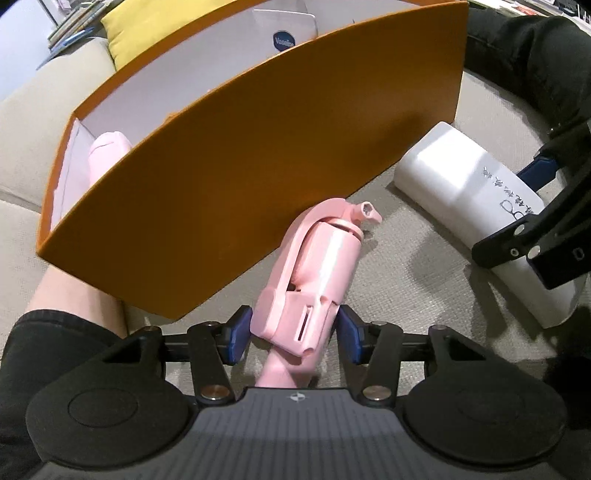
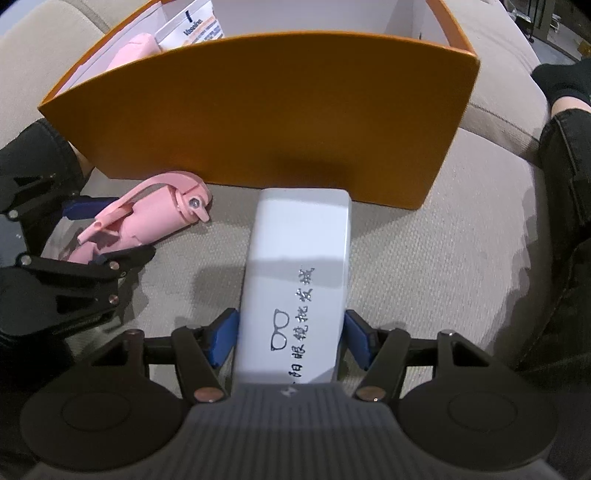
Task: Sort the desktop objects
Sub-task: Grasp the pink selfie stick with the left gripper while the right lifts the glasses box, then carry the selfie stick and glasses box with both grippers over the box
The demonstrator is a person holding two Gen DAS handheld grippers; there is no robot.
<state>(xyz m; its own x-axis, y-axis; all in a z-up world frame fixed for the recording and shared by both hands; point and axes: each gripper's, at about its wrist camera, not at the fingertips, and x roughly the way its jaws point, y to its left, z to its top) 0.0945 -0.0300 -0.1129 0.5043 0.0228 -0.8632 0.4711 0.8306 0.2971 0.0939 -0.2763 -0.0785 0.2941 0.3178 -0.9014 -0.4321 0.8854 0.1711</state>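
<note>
A pink plastic gadget (image 1: 314, 266) lies on the beige sofa cushion, its tip against the front wall of the orange box (image 1: 258, 155). My left gripper (image 1: 295, 332) is shut on its near end, a blue pad touching each side. To the right, a white glasses case (image 2: 295, 266) with black lettering lies with its far end at the box wall (image 2: 258, 110). My right gripper (image 2: 290, 334) is shut on the case's near end. The right wrist view shows the left gripper (image 2: 107, 232) around the pink gadget (image 2: 155, 218). The left wrist view shows the right gripper (image 1: 532, 214) on the case (image 1: 461, 206).
Inside the white-lined box lie a pink item (image 2: 135, 51) and a Vaseline package (image 2: 195, 27). A yellow cushion (image 1: 129, 26) sits behind the box. A person's knee (image 1: 70, 295) is at the left, a black-clad leg (image 2: 565, 177) and a socked foot (image 2: 565, 81) at the right.
</note>
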